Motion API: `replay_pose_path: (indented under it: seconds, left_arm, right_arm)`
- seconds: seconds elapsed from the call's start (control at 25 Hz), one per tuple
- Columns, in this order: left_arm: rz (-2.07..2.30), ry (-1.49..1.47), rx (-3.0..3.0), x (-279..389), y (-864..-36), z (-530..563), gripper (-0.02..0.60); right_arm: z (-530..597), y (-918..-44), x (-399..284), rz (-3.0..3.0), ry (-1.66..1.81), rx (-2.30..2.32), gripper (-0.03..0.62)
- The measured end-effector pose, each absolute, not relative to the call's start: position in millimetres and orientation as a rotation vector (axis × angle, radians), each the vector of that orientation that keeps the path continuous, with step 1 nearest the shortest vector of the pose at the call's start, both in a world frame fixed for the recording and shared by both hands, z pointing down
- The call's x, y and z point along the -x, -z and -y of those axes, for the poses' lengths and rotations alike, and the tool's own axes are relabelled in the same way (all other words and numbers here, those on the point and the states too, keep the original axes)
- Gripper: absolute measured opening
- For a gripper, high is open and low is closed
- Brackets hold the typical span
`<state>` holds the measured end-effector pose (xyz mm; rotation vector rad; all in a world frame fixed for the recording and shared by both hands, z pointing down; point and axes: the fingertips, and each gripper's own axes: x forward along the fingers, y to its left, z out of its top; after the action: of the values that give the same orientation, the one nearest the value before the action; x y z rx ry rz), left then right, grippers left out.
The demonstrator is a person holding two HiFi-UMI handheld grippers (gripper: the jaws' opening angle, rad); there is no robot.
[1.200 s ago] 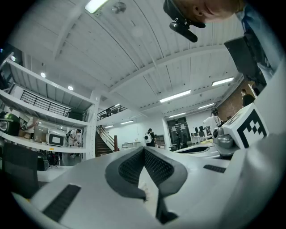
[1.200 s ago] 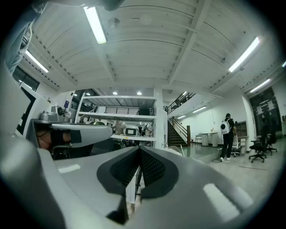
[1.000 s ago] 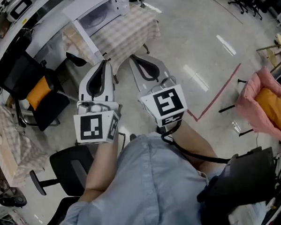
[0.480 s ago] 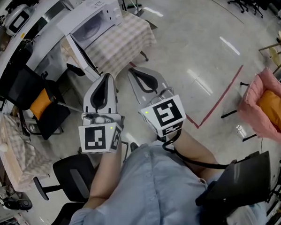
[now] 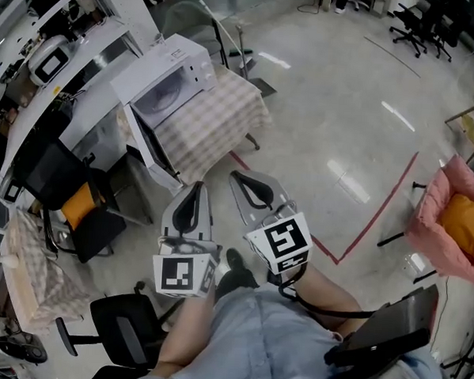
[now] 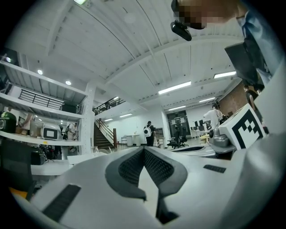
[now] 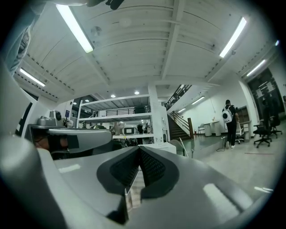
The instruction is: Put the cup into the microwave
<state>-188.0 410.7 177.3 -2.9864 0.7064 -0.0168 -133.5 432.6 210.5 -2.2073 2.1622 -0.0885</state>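
**Colleague:** What do your grippers hold at this moment?

**Operator:** Nothing. My left gripper (image 5: 196, 189) has both jaws pressed together at the tips. In the left gripper view I see the dark pads (image 6: 129, 167), with a fine grid texture like rubber. They meet in a point, and only a narrow wedge of gap is under it. My right gripper (image 5: 239, 178) is the same: its pads (image 7: 125, 172) touch at the tip and nothing is between them.

**Colleague:** How do they look from the head view?

**Operator:** Smooth, pale grey plastic shells, curved, each with a dark drop-shaped opening. They lie side by side. Behind each sits a marker cube (image 5: 181, 275) with black and white squares.

**Colleague:** And the microwave?

**Operator:** The microwave (image 5: 173, 86) is a white box with a rounded greyish window in front. It stands at the left end of a table (image 5: 225, 121) under a beige checked cloth that hangs in soft folds. In the head view it is up and to the left of my grippers, well apart from them.

**Colleague:** The cup?

**Operator:** I cannot make out the cup in any of my views. Under me is a glossy pale floor (image 5: 336, 111) with a red line (image 5: 379, 208).
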Motion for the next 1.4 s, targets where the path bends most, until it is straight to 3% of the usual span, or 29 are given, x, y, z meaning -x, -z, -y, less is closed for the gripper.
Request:
replay_pose_path:
  seconds: [0.44, 1.4]
  left_arm:
    - [-0.690, 0.016, 3.056, 147.7, -199.1, -342.9, 0.005]
    - [-0.664, -0.117, 3.085, 95.1, -180.9, -110.9, 0.005]
  right_arm:
    - [-373.0, -231.6, 92.7, -2.166, 0.134, 2.252, 0.003]
    - [-128.6, -213.1, 47.6, -2.218, 0.081, 2.267, 0.002]
